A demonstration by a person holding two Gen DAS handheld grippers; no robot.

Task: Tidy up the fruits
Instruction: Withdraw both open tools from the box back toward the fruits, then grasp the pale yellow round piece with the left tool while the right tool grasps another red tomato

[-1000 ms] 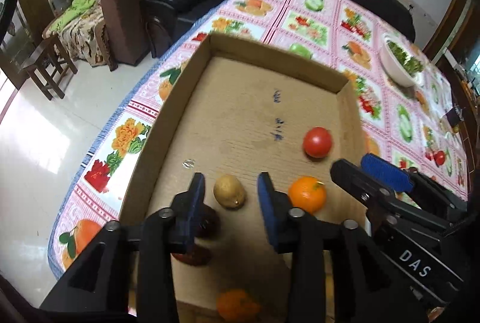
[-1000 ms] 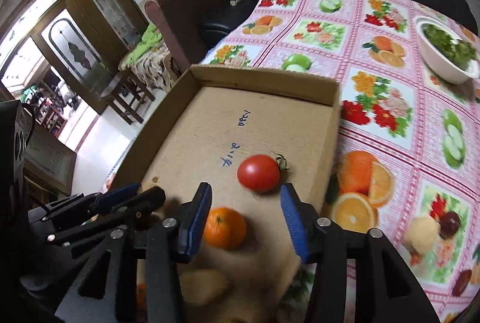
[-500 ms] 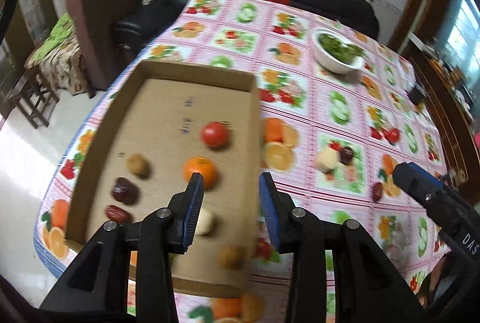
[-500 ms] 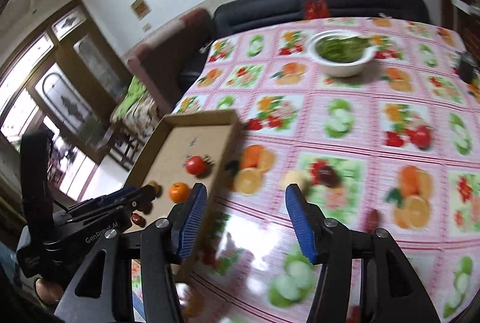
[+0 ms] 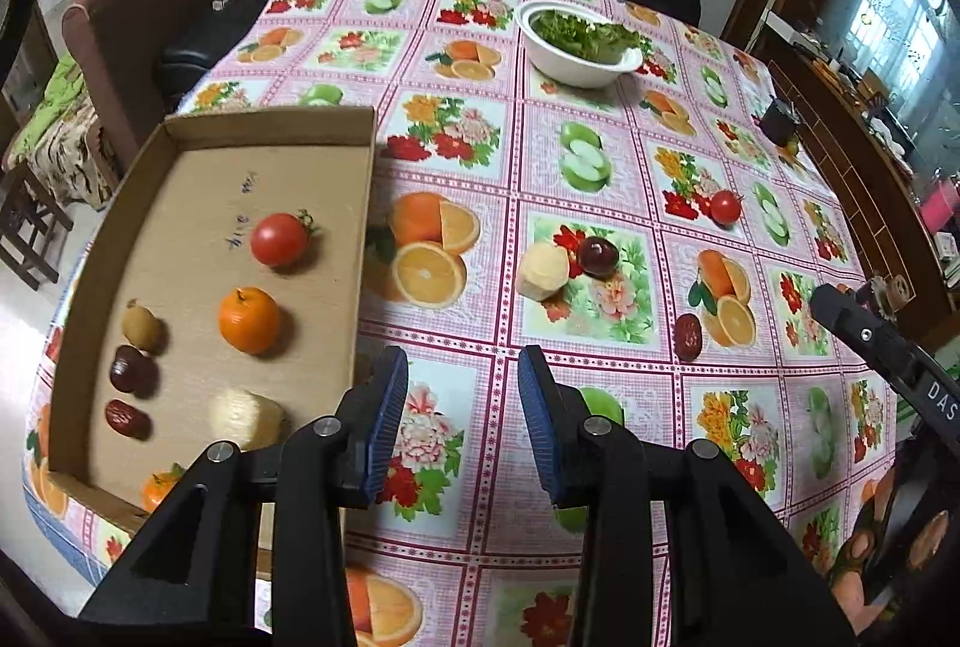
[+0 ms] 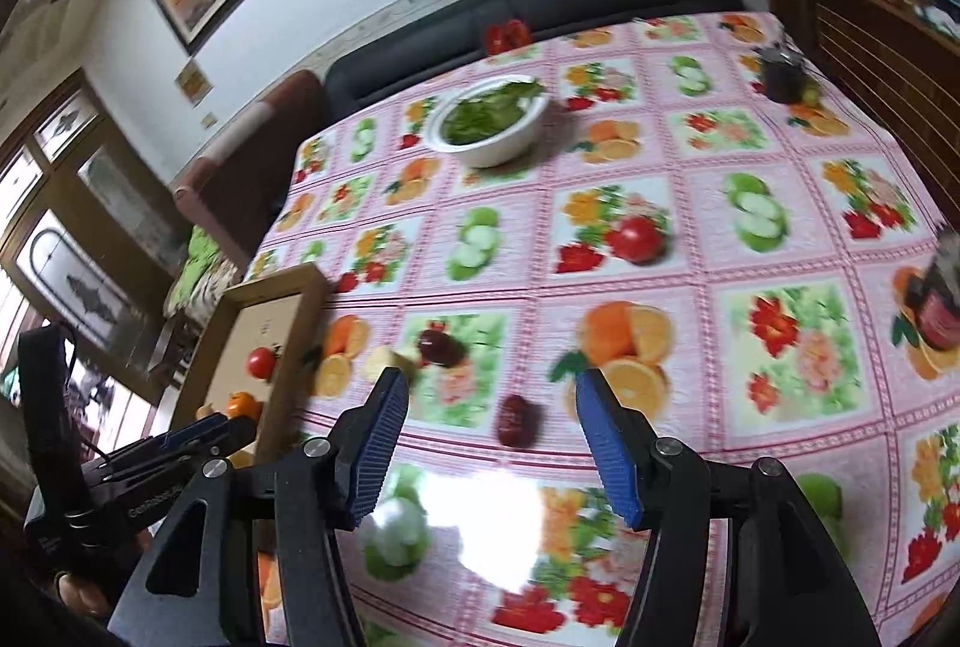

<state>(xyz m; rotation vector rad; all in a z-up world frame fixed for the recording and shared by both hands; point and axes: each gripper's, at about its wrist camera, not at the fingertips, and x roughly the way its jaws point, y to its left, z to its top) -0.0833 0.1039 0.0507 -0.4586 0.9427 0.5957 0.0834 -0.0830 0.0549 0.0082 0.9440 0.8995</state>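
Observation:
A cardboard tray (image 5: 360,203) on the left holds a tomato (image 5: 279,240), an orange (image 5: 248,320), a pale peeled fruit (image 5: 246,416), a brown fruit (image 5: 143,328) and two dark dates (image 5: 127,418). Loose on the tablecloth lie a pale fruit (image 5: 543,270), a dark plum (image 5: 597,255), a tomato (image 5: 725,207) and a red date (image 5: 688,336). My left gripper (image 5: 462,425) is open and empty, just right of the tray. My right gripper (image 6: 489,443) is open and empty, the date (image 6: 517,420) lying between its fingers ahead.
A white bowl of greens (image 5: 579,41) stands at the far side of the table. A dark cup (image 5: 778,123) is at the right edge, and a jar (image 6: 936,308) shows in the right wrist view. Sofas stand beyond the table.
Both grippers have pulled back from the tray and swung right over the tablecloth. The right gripper now faces the loose date. Both stay open and empty.

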